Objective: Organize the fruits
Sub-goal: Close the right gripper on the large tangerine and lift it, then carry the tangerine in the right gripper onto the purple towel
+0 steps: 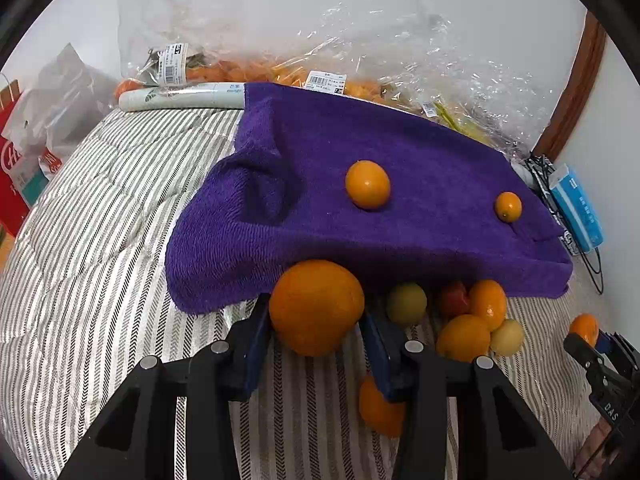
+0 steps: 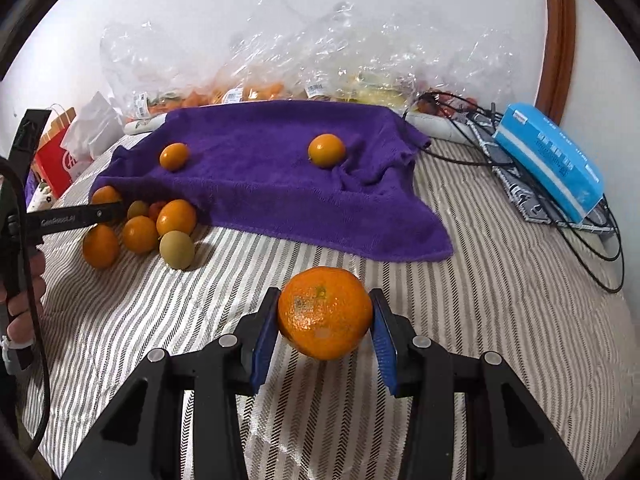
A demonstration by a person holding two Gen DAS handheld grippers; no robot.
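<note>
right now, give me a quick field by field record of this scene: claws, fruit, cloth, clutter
left claw: around a large orange, lifted off the bed
right claw: closed on a mandarin
purple towel: spread on the striped bedcover, two small oranges on top
loose fruit: cluster at the towel's front edge, orange, greenish and red
back: clear plastic bags of fruit by the wall
right side: blue box, black cables

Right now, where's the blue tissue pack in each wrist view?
Left wrist: blue tissue pack at the far right edge, just past the purple towel's right corner.
Right wrist: blue tissue pack upper right, lying on black cables, well right of the towel.
Shared landmark: the purple towel with two oranges on it.
</note>
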